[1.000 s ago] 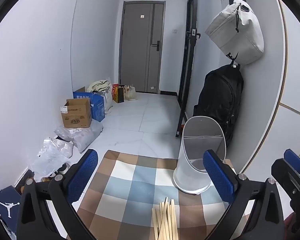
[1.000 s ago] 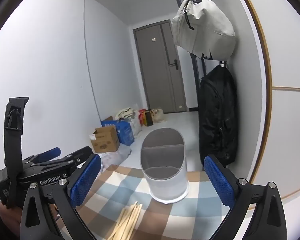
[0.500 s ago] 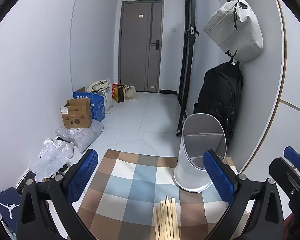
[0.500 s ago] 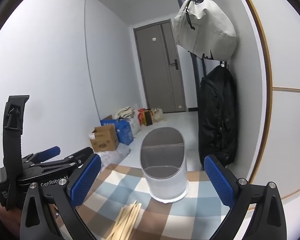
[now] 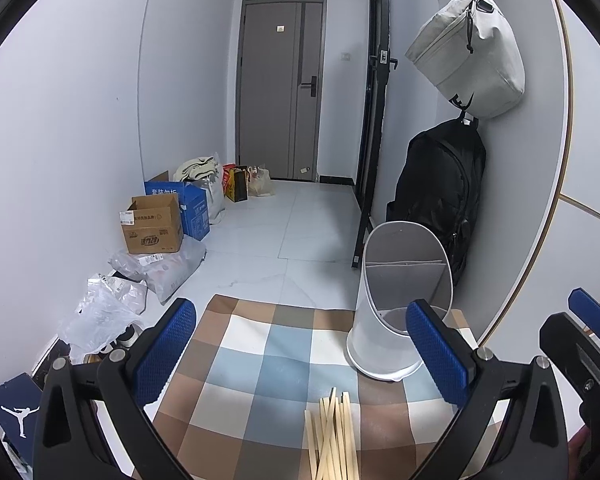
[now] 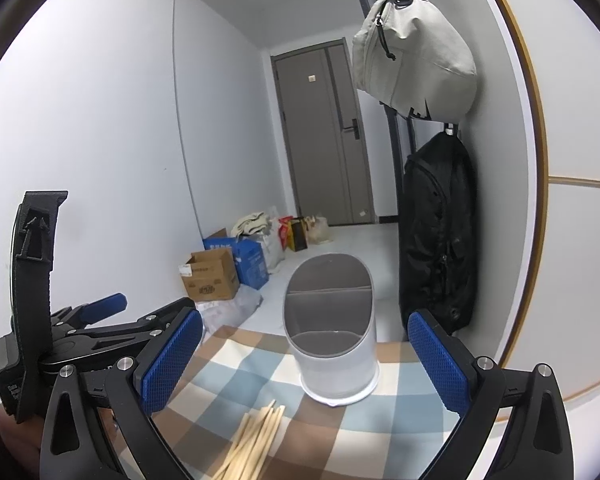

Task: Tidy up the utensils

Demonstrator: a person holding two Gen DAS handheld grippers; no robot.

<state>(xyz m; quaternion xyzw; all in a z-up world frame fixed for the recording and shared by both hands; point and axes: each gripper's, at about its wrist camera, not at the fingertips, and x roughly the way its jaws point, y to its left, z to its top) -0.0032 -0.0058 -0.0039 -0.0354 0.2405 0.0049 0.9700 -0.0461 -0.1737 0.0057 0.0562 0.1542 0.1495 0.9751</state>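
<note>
Left gripper (image 5: pixel 300 354) fingers spread wide, level; right gripper (image 6: pixel 306 358) likewise, alongside, empty.

A white Jumpman logo marks the dark blue shoebox (image 5: pixel 10 412); print on the brown cardboard box (image 5: pixel 153 226) is illegible.

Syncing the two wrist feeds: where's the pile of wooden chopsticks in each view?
Left wrist: chopsticks at bottom centre-right, on the checked cloth, nearer than the white holder.
Right wrist: chopsticks at bottom centre-left, fanning up toward the white holder.
Shared landmark: the black backpack hanging on the wall behind the holder.
</note>
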